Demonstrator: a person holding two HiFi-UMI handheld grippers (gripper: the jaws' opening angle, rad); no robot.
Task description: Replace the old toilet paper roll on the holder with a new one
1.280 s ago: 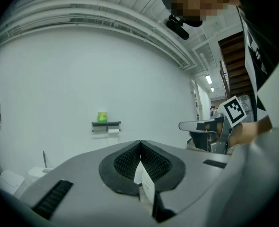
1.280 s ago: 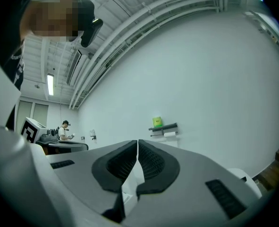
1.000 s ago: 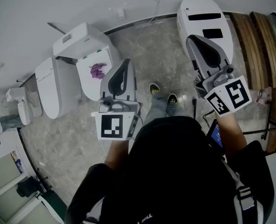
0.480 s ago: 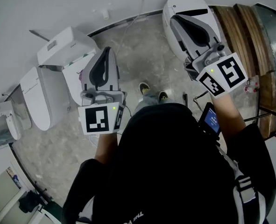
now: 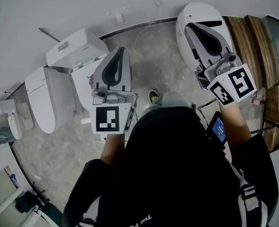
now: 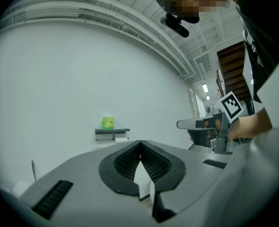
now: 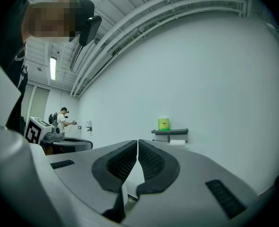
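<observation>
Left gripper view: holder (image 6: 112,132) on the far white wall (image 6: 59,79), at 11 o'clock from the jaw tips and well apart from them. The toilet paper roll (image 6: 122,139) hangs under its right end. A green box (image 6: 107,122) stands on top; its contents cannot be read.

Judged step: the approach, with nothing reached for yet. To do it well:
- Walk in until the holder sits dead ahead of one tool, square to the wall.
- Spread that tool's jaws before arrival, wide enough to span the roll.
- Take the roll by its flanks, not by the loose sheet.
- Draw it along the bar toward the open end. Which end is open cannot be told from here.
- Keep the other tool free for the new roll. No new roll shows in any view, so one needs finding first.

Left gripper (image 6: 139,144): clenched, ribbed pads meeting at the tips, nothing between them, touching nothing. In the head view it shows against the left-hand toilet (image 5: 75,48), pointing to 12 o'clock.

Right gripper (image 7: 137,142): likewise clenched and empty, tips together. The holder lies at 1 o'clock from them, far off. In the head view it shows against the right-hand toilet (image 5: 200,13).
</observation>
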